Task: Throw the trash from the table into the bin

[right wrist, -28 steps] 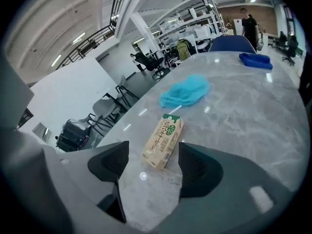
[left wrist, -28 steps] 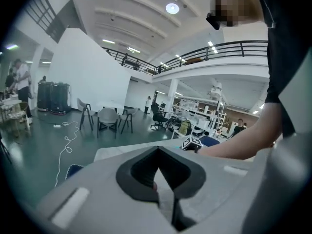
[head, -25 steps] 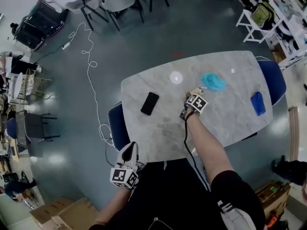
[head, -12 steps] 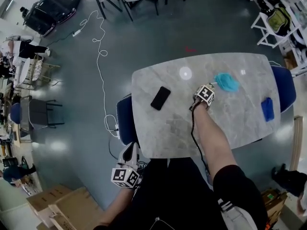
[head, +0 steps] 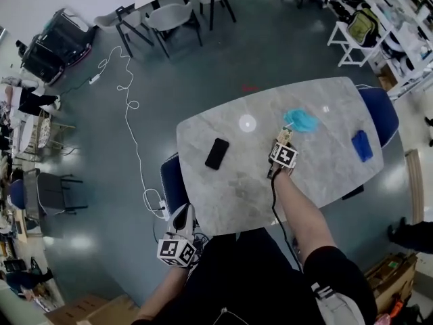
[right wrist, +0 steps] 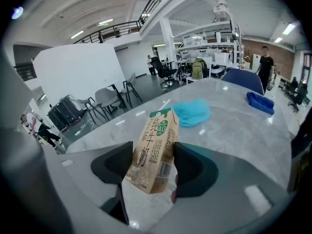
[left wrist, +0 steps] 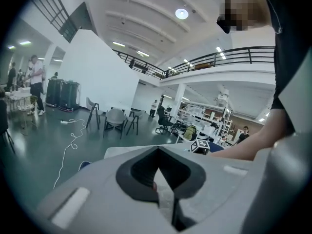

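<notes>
Your R claw (right wrist: 152, 165) clamps the carton (right wrist: 155, 147), long axis near upright, over the worktop (right wrist: 234, 123); L claw (left wrist: 158, 179) clenched empty, bin not in view.

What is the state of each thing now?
right gripper: shut on milk carton.
milk carton: gripped, tilted.
left gripper: shut, empty.
phone: flat on table, screen dark.
blue wad: crumpled, loose on table.

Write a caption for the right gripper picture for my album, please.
The right gripper grips a tilted milk carton at the grey table, blue crumpled trash behind.
</notes>
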`<state>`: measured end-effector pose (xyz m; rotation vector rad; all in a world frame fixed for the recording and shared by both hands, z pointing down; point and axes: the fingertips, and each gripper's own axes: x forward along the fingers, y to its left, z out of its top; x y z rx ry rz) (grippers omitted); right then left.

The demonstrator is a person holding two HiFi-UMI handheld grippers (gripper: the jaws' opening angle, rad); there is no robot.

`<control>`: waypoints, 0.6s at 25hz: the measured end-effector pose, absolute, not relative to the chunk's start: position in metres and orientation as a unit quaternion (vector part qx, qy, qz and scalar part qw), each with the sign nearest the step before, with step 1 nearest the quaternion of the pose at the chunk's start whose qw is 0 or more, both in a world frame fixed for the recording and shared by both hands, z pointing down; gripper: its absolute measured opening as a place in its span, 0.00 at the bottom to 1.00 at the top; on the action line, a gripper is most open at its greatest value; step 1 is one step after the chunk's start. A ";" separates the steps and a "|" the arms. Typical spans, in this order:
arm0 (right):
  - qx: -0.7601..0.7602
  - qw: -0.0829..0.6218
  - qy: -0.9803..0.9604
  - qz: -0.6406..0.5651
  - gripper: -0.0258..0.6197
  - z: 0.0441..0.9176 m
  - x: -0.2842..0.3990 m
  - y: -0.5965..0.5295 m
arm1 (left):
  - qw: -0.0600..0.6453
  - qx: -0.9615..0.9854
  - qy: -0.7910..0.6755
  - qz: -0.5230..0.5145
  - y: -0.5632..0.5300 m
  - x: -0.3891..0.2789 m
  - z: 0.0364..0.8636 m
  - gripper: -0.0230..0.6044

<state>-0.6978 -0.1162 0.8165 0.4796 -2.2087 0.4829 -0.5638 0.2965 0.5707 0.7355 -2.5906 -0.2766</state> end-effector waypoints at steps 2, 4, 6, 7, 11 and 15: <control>0.179 0.377 -0.891 0.178 0.50 0.788 -0.687 -0.118 | 0.207 0.284 -0.931 -0.097 0.290 -0.567 0.566 0.04; 0.162 0.342 -0.912 0.157 0.50 0.751 -0.677 -0.118 | 0.195 0.305 -0.928 -0.094 0.281 -0.573 0.559 0.04; 0.141 0.304 -0.931 0.141 0.50 0.710 -0.667 -0.111 | 0.181 0.325 -0.924 -0.092 0.273 -0.581 0.550 0.04; 0.133 0.285 -0.940 0.134 0.49 0.689 -0.661 -0.106 | 0.174 0.336 -0.921 -0.090 0.269 -0.584 0.545 0.04; 0.106 0.208 -0.966 0.107 0.49 0.604 -0.631 -0.078 | 0.140 0.379 -0.911 -0.084 0.250 -0.597 0.520 0.04; 0.088 0.143 -0.982 0.090 0.49 0.539 -0.601 -0.043 | 0.109 0.413 -0.900 -0.089 0.232 -0.603 0.495 0.04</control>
